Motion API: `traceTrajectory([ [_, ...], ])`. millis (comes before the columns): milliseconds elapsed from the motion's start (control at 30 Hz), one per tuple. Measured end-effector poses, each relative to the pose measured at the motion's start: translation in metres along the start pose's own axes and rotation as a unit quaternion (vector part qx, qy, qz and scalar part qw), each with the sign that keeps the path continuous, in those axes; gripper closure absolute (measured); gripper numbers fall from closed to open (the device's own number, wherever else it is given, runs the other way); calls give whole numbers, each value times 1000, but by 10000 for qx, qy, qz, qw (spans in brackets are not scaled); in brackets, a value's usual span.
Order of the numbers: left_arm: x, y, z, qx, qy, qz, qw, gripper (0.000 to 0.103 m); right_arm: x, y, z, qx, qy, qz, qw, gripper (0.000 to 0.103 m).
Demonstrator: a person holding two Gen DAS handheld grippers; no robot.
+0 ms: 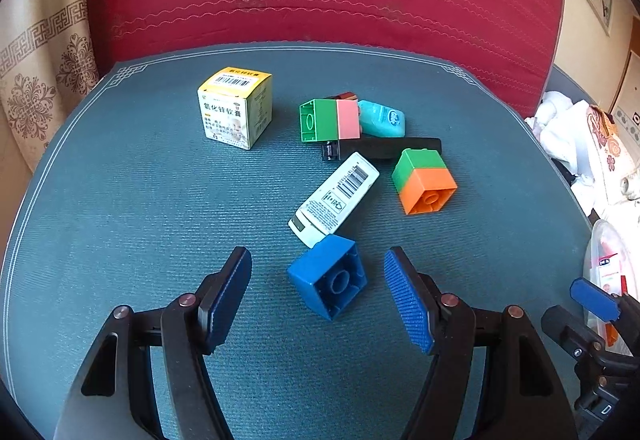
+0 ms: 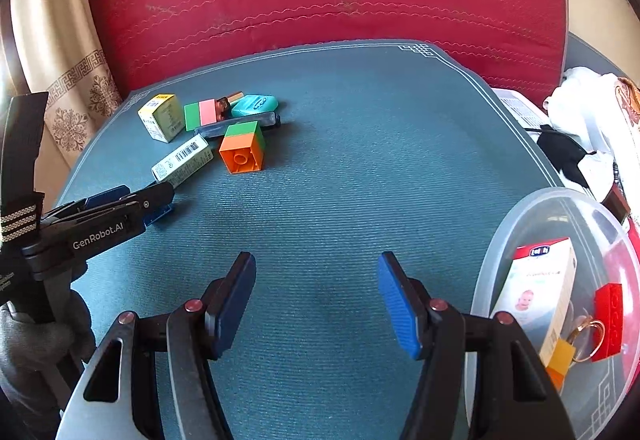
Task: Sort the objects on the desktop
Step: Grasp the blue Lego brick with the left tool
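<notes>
Closing on the blue block (image 1: pixel 327 275), your left gripper (image 1: pixel 318 294) straddles it, jaws apart, pads not touching. Next, settle lower and squeeze squarely; it lies tilted at 6 o'clock of the pile. Your right gripper (image 2: pixel 318 296) hangs apart and empty, clear tub (image 2: pixel 500 240) at 3 o'clock.

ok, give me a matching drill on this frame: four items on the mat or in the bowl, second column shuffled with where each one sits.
Items:
1. blue block
2. yellow box
3. red brick
4. teal case

Places:
A. inside the clear bowl
B. between the open left claw pads, not gripped
C. just behind the green-pink block
D. standing apart, left of the pile

Pairs: 1-B, 2-D, 3-A, 4-C
</notes>
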State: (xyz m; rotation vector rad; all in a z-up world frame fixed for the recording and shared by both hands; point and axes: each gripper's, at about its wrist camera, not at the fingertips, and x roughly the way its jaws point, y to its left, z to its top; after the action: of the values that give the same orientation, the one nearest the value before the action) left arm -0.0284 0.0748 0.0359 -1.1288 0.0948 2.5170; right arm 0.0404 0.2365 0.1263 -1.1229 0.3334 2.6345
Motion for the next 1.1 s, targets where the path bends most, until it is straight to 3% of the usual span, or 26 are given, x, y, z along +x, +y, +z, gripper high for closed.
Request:
traceTrajectory([
  [467, 14, 4, -4, 26, 57, 189, 9998, 31, 14, 3, 4, -53, 99, 40, 9999, 36],
  [533, 14, 3, -4, 56, 24, 208, 9998, 38, 16, 4, 5, -69, 110, 35, 9999, 36],
  [700, 11, 4, -5, 96, -28, 149, 9998, 75, 22, 6, 6, -105, 128, 35, 9999, 36],
  [1100, 4, 12, -11, -64, -111, -40, 9999, 78, 48, 27, 29, -335, 48, 161, 9993, 36],
])
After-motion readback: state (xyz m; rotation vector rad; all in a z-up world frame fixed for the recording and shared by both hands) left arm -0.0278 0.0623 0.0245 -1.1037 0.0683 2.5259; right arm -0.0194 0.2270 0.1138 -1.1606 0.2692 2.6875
